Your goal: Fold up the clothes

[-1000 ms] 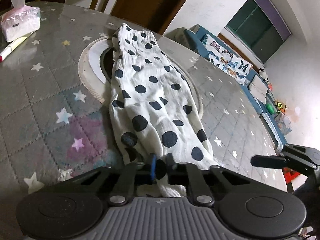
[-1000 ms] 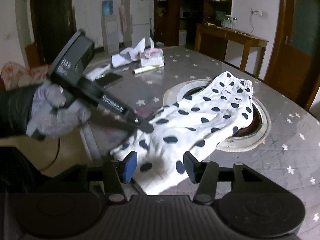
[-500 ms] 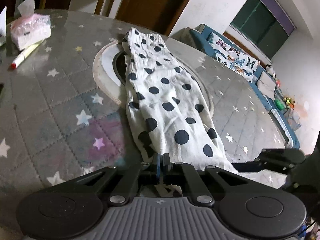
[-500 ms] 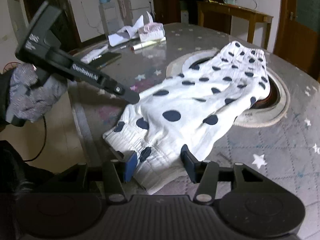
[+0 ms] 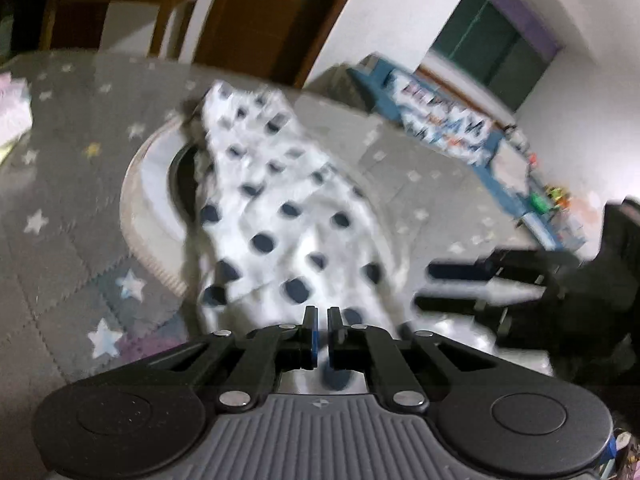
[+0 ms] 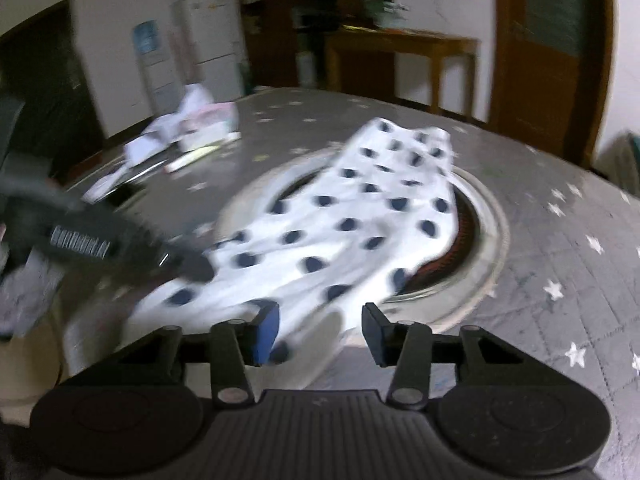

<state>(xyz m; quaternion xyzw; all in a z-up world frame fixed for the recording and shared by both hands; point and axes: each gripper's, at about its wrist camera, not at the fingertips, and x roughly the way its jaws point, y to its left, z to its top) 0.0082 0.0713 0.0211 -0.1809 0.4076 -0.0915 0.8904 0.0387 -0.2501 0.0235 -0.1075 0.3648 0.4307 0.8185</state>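
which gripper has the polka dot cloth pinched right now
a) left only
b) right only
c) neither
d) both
a) In the left wrist view the left gripper has its jaws nearly together on the near edge of the polka dot cloth, while in the right wrist view the right gripper has its jaws spread wide over the cloth's edge, not closed on it.

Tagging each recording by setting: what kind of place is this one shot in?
Most likely a home's dining and living area. A round table with a star-print cover carries the polka-dot garment, a white fridge stands by the wall, and a cluttered blue unit sits beneath a window.
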